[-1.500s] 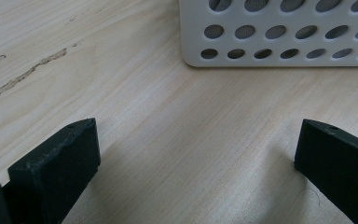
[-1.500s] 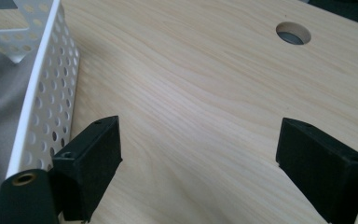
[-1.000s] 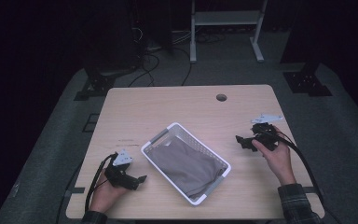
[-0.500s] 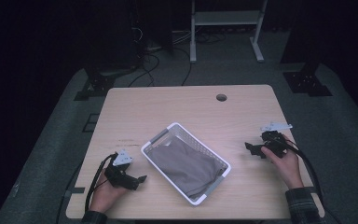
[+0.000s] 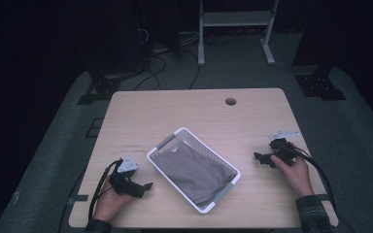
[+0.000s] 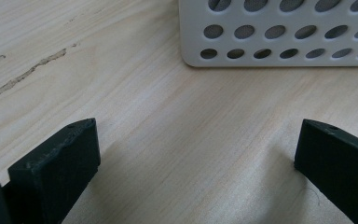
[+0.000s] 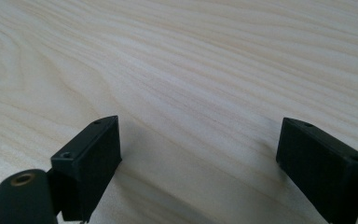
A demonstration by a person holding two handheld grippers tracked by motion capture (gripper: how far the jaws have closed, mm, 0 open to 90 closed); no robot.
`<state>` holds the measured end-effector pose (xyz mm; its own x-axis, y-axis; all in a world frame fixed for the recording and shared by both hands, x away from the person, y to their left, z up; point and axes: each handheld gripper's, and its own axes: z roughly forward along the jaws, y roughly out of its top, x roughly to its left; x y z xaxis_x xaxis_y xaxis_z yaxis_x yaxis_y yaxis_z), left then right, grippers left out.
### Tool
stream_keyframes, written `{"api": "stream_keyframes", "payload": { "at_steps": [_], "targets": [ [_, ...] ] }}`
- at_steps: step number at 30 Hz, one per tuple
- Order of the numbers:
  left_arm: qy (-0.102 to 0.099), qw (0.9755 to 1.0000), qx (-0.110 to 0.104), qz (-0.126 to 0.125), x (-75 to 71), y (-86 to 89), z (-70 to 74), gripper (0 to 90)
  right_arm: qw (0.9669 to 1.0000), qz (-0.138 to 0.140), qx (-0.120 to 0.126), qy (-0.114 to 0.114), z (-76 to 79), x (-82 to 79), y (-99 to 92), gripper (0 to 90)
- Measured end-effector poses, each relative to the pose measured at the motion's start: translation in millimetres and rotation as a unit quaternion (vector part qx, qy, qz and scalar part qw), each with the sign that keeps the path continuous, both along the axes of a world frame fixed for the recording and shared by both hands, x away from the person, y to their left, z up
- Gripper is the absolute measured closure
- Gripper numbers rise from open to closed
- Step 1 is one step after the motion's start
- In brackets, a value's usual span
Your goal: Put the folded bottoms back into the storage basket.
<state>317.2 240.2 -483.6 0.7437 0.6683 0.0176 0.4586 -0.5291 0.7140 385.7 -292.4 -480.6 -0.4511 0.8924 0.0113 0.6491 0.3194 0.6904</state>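
A white perforated basket (image 5: 165,144) lies slantwise in the middle of the wooden table, with a grey-brown cloth (image 5: 194,172) folded inside it. My left gripper (image 5: 147,186) rests on the table at the front left, open, pointing at the basket's near corner; that basket wall (image 6: 279,37) fills the top of the left gripper view, beyond the gripper's midpoint (image 6: 196,163). My right gripper (image 5: 258,158) sits low at the right side of the table, open, aimed toward the basket. In the right gripper view nothing but bare wood lies between its spread jaws (image 7: 198,158).
The table (image 5: 175,114) has a round cable hole (image 5: 230,101) near its far edge and scuff marks (image 6: 28,74) left of the basket. Dark floor, cables and a white frame stand beyond the table.
My right gripper has drawn back toward the table's right side and lowered onto the wood. The left gripper and the basket have stayed put.
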Motion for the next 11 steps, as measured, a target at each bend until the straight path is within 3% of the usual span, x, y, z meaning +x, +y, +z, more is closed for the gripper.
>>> {"api": "stream_keyframes", "payload": {
  "at_steps": [4,11],
  "targets": [
    [0.0,1.0,0.0,0.0,-0.1,0.0,0.0,0.0,0.9998,-0.003,0.009,-0.017,-3.4,-1.1,-1.9,12.2],
    [0.0,1.0,0.0,-0.001,0.0,0.0,0.0,0.0,0.9995,-0.004,0.014,-0.027,-5.6,-2.4,-2.9,11.5]
  ]
}}
